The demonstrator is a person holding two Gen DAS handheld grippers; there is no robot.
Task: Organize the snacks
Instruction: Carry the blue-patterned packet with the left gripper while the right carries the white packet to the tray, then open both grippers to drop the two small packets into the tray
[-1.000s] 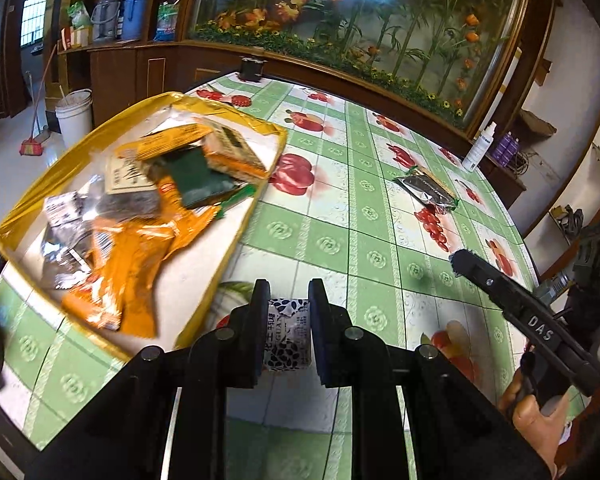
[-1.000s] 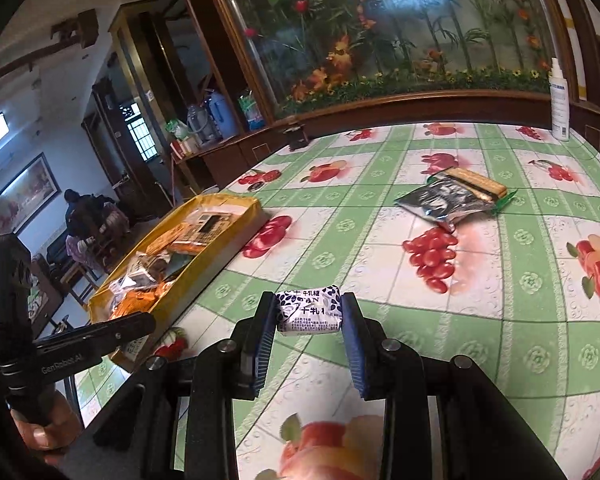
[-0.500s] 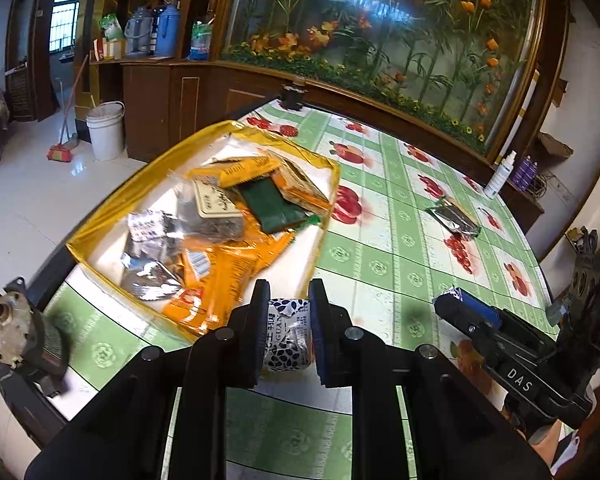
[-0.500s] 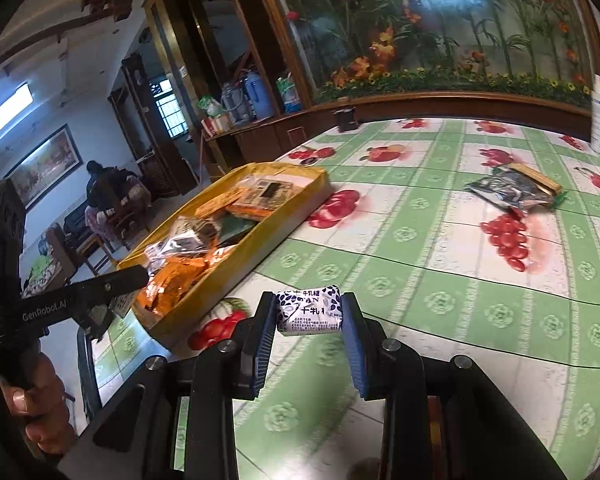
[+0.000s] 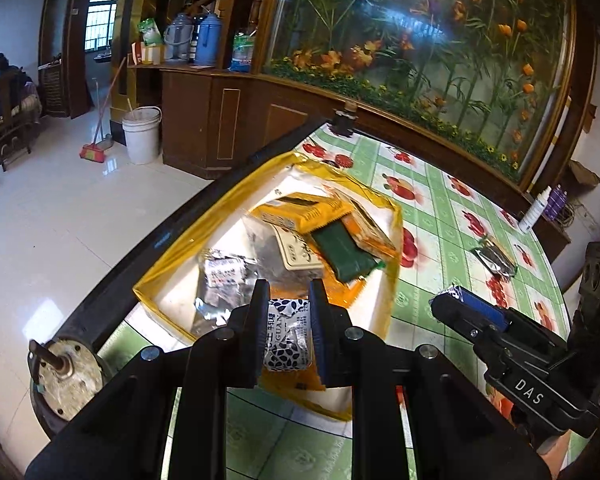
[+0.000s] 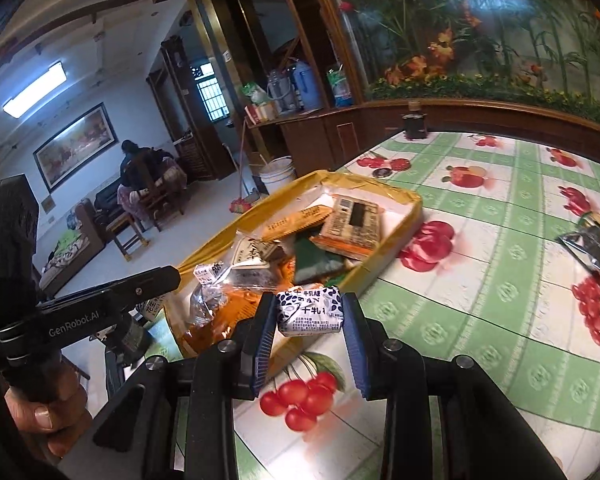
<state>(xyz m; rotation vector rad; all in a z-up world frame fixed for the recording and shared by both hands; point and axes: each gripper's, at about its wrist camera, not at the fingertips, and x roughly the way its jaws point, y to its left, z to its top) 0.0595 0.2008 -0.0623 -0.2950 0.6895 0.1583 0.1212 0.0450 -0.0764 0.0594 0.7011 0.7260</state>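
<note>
My left gripper [image 5: 287, 312] is shut on a small white snack packet with a dark leaf print [image 5: 288, 334], held over the near corner of the yellow tray [image 5: 168, 268]. My right gripper [image 6: 309, 312] is shut on a matching white-and-blue packet [image 6: 310, 311], just beside the tray's [image 6: 396, 236] near right rim. The tray holds several snacks: orange wrappers, a green bar [image 5: 346, 254], a cracker box [image 6: 352, 222], silver packets. In the left wrist view the right gripper [image 5: 456, 300] shows at the right; in the right wrist view the left gripper [image 6: 168, 276] shows at the left.
A silver snack pouch [image 5: 494, 258] lies alone on the green fruit-print tablecloth [image 6: 500, 292], right of the tray. A white spray bottle [image 5: 534, 210] stands at the table's far edge. Left of the tray the table edge drops to a tiled floor with a bucket [image 5: 142, 134] and broom.
Both grippers carried their packets leftward across the table to the tray. The left one now hangs over the tray's near corner, the right one at its rim.
</note>
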